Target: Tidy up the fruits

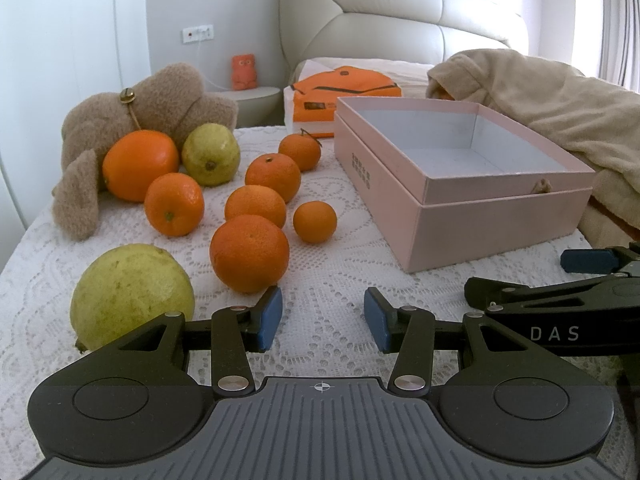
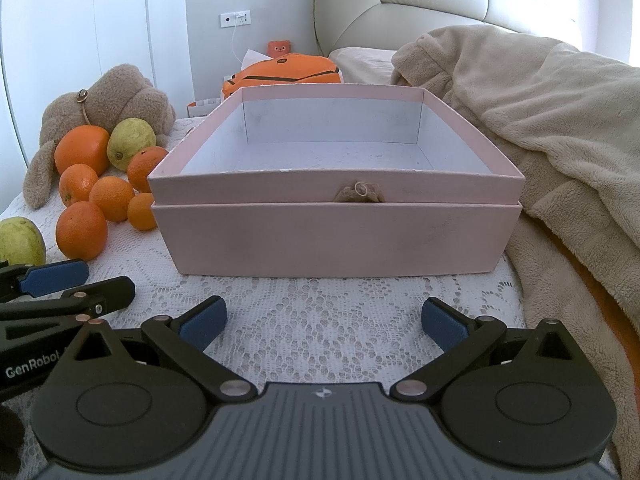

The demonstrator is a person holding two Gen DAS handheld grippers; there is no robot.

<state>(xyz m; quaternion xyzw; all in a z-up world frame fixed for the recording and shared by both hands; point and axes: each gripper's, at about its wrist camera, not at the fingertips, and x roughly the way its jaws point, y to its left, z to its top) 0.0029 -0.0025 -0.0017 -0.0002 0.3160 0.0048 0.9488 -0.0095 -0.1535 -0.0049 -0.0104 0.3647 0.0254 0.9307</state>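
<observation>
Several oranges and mandarins lie on the white lace cloth (image 1: 328, 280), the nearest orange (image 1: 249, 253) just ahead of my left gripper (image 1: 323, 318), which is open and empty. A yellow-green fruit (image 1: 132, 294) sits at its left and a second one (image 1: 211, 155) lies further back. The open pink box (image 1: 460, 184) stands to the right with nothing inside. My right gripper (image 2: 323, 322) is open and empty, just in front of the box (image 2: 336, 236). The fruits (image 2: 82, 230) show at the left of the right wrist view.
A brown plush toy (image 1: 132, 120) lies behind the fruit at the left. A beige fleece blanket (image 2: 540, 128) is heaped right of the box. An orange bag (image 1: 344, 92) sits behind it. A padded headboard (image 1: 400, 20) and a bedside table (image 1: 252, 100) stand beyond.
</observation>
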